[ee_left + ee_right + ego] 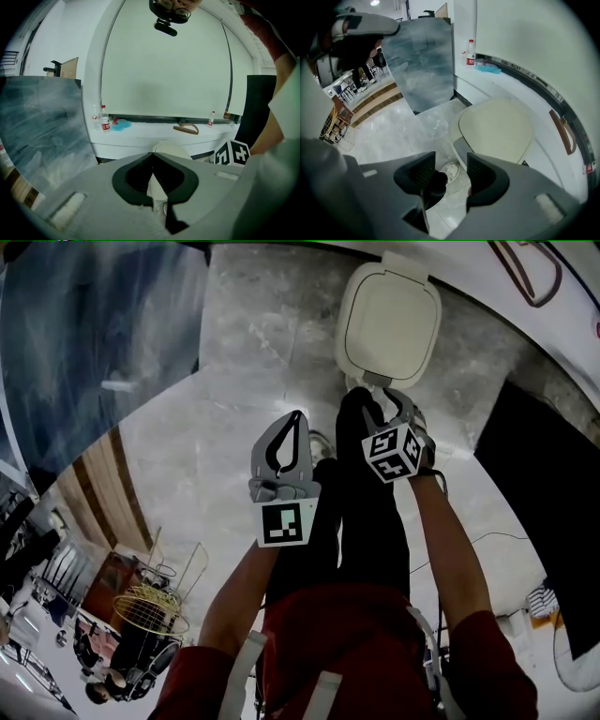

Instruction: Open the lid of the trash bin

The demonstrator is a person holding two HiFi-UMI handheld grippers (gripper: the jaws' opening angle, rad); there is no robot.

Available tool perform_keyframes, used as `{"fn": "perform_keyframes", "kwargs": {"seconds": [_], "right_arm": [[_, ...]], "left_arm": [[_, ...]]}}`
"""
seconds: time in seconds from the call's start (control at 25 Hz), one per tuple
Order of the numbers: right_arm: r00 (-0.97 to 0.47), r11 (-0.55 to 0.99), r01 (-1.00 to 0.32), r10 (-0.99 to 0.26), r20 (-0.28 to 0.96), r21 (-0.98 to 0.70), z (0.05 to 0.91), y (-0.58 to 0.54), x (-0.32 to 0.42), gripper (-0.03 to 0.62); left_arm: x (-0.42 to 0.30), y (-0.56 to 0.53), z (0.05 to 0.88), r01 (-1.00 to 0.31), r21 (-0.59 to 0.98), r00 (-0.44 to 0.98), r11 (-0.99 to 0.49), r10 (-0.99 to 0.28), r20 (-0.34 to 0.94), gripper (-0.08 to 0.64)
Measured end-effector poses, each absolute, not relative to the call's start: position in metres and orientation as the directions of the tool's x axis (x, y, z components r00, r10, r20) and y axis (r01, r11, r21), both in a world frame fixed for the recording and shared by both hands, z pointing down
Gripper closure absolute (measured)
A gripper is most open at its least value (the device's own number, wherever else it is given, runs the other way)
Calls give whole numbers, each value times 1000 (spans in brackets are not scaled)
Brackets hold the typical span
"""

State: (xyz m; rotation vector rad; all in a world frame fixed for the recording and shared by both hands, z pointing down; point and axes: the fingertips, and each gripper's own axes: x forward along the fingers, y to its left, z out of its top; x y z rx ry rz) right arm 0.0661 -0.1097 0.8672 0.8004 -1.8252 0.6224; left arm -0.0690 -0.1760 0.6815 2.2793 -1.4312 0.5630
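Trash bin lid [389, 324]: cream, shut, on bin standing on floor [262, 343], just beyond right gripper [389, 413]. Probably light, stiff, smooth plastic; best taken at near rim lip. Right jaws apart, empty; left gripper [286, 442] jaws pressed together, empty.

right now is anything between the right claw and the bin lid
Nothing visible does. The right claw is open and empty, just short of the near edge of the closed lid. Only the floor and the person's shoe show between its jaws.
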Motion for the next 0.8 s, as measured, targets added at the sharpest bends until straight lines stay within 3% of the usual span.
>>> {"fn": "perform_keyframes", "kwargs": {"seconds": [0.48,0.8], "right_arm": [[-222,765,-644,-206,953,15,898,-108,50,328],[-215,773,-634,-192,958,13,906,-107,46,310]], "left_arm": [[-67,-167,701,-912,122,386,-391,-725,570,555],[-74,-168,707,-917,115,374,-381,-726,578,555]]}}
